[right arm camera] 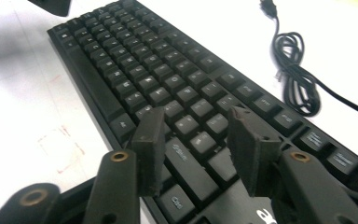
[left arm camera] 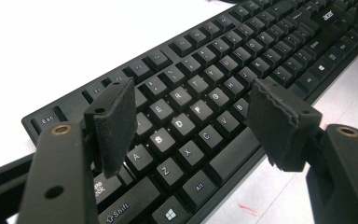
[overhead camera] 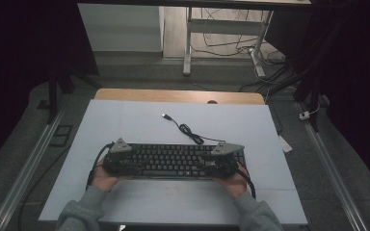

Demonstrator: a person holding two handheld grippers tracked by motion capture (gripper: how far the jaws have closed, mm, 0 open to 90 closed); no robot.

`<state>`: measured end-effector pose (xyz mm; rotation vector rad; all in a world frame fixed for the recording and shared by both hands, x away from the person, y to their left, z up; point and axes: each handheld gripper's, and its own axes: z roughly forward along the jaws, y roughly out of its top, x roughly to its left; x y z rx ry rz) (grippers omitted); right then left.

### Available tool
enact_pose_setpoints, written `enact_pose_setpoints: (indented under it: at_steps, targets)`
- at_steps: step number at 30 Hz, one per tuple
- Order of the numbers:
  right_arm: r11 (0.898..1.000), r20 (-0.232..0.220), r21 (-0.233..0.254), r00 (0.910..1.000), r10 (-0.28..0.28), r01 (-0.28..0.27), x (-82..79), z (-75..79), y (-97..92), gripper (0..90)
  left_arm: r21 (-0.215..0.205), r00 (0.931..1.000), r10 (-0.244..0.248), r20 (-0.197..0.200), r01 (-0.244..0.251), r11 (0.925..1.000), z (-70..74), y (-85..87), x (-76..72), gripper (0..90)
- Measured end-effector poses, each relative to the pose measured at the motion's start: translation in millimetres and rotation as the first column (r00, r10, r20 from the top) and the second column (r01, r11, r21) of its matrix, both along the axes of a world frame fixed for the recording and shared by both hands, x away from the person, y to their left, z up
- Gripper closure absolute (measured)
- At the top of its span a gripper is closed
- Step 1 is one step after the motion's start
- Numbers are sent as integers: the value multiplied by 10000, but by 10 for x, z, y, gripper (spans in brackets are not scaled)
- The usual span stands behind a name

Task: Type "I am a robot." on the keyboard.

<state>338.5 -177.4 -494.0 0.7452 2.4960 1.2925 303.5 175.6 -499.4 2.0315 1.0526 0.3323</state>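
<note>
A black keyboard [overhead camera: 173, 161] lies across the near middle of the white table cover [overhead camera: 139, 120]. Its black cable [overhead camera: 189, 131] coils behind it and ends in a USB plug [overhead camera: 165, 116]. My left gripper [overhead camera: 134, 161] hovers over the keyboard's left end, and in the left gripper view its jaws stand wide apart above the letter keys [left arm camera: 186, 121]; the left gripper [left arm camera: 191, 100] is open and holds nothing. My right gripper [overhead camera: 205, 161] is over the keyboard's right end. In the right gripper view the right gripper [right arm camera: 196, 119] stands open above the keys [right arm camera: 186, 126], beside the coiled cable [right arm camera: 298, 74].
The white cover's far edge meets a strip of bare wooden tabletop [overhead camera: 173, 95]. Beyond the table stand the metal legs of another desk [overhead camera: 188, 43] with loose cables on the floor. Metal rails [overhead camera: 332, 173] run along both sides. Faint red marks [right arm camera: 63, 140] show on the cover.
</note>
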Motion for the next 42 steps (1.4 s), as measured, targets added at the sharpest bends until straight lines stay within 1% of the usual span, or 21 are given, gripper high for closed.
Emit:
enact_pose_setpoints:
  at_steps: [3, 8, 9, 14, 17, 20, 24, 31, 36, 37, 39, 42]
  targets:
    - [9998, -95, -39, 9998, 190, -190, -3, 1, 62, 669, 32, 10000, -40, -26, 40, 10000, -6, -14, 3, 321]
    - [9975, -329, -134, 9971, 686, -691, 0, -9, 181, 874, 72, 10000, -36, -35, 36, 10000, -11, -19, 2, 320]
    - [9968, -360, -170, 9963, 778, -784, 0, -11, 212, 895, 51, 10000, -24, -37, 25, 10000, -11, -20, 2, 320]
    - [9940, -354, -446, 9945, 984, -1000, 14, -26, 376, 896, 74, 10000, -35, -55, 35, 10000, -15, -20, 5, 319]
    - [9923, -449, -607, 9935, 1050, -1076, 31, -73, 471, 897, 76, 10000, -31, -55, 32, 10000, -15, -20, 5, 319]
    - [9906, -449, -828, 9935, 1050, -1084, 45, -114, 535, 896, 61, 10000, -27, -64, 28, 10000, -15, -17, 5, 319]
    - [9919, -524, -847, 9945, 909, -952, 73, -146, 567, 896, 71, 10000, -25, -86, 26, 10000, -16, -17, 7, 315]
    - [9913, -584, -891, 9941, 919, -969, 92, -178, 578, 896, 106, 9999, -17, -152, 19, 9999, -25, -28, 12, 307]
    - [9884, -606, -1086, 9931, 1002, -1064, 84, -210, 610, 896, 124, 9999, -40, -145, 42, 9999, -27, -28, 14, 306]
    - [9888, -591, -1049, 9932, 999, -1057, 82, -214, 616, 896, 130, 9999, -36, -146, 38, 9999, -27, -28, 13, 306]
    - [9862, -594, -1284, 9935, 972, -1042, 80, -219, 626, 897, 135, 9999, -26, -143, 28, 9999, -28, -31, 12, 304]
    - [9867, -588, -1251, 9936, 967, -1034, 80, -226, 625, 897, 148, 9999, -52, -128, 54, 9999, -27, -36, 11, 303]
